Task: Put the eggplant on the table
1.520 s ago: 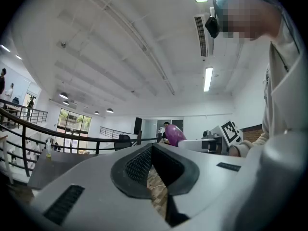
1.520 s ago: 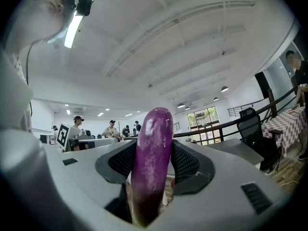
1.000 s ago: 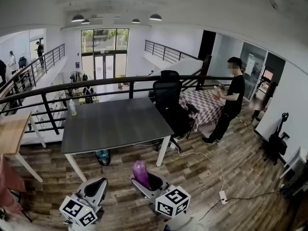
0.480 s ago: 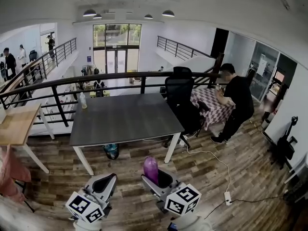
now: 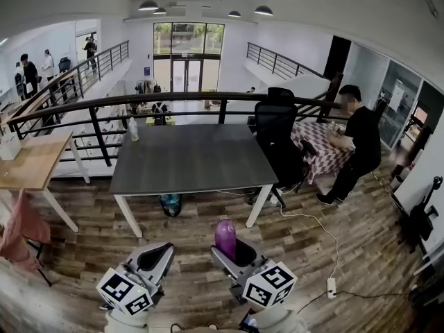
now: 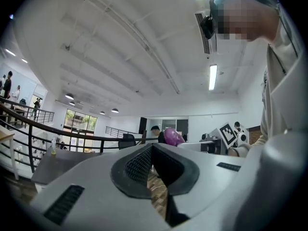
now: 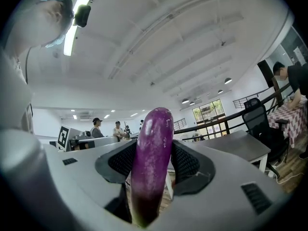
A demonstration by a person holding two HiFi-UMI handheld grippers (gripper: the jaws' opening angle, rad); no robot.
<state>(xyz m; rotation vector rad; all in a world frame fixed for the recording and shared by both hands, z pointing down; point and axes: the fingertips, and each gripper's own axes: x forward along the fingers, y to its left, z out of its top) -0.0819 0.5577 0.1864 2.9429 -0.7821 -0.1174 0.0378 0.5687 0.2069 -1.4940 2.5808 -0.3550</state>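
Note:
A purple eggplant (image 5: 225, 238) stands upright between the pads of my right gripper (image 5: 234, 254), which is shut on it. In the right gripper view the eggplant (image 7: 151, 162) fills the gap between the jaws of that gripper (image 7: 153, 154). My left gripper (image 5: 157, 259) hangs beside it at the left, with its pads together at the tips and nothing held (image 6: 152, 150). From there the eggplant (image 6: 173, 136) shows to the right. The dark grey table (image 5: 187, 159) stands ahead of both grippers, across a strip of wooden floor.
A clear bottle (image 5: 132, 129) stands on the table's far left corner. A black office chair (image 5: 277, 127) is at its right end, with a person in black (image 5: 359, 141) beyond. A wooden table (image 5: 35, 164) is at the left. A power strip (image 5: 329, 284) lies on the floor.
The head view has swung so the table and both grippers sit further right in the picture and the table looks slightly nearer. The eggplant stays in the right gripper.

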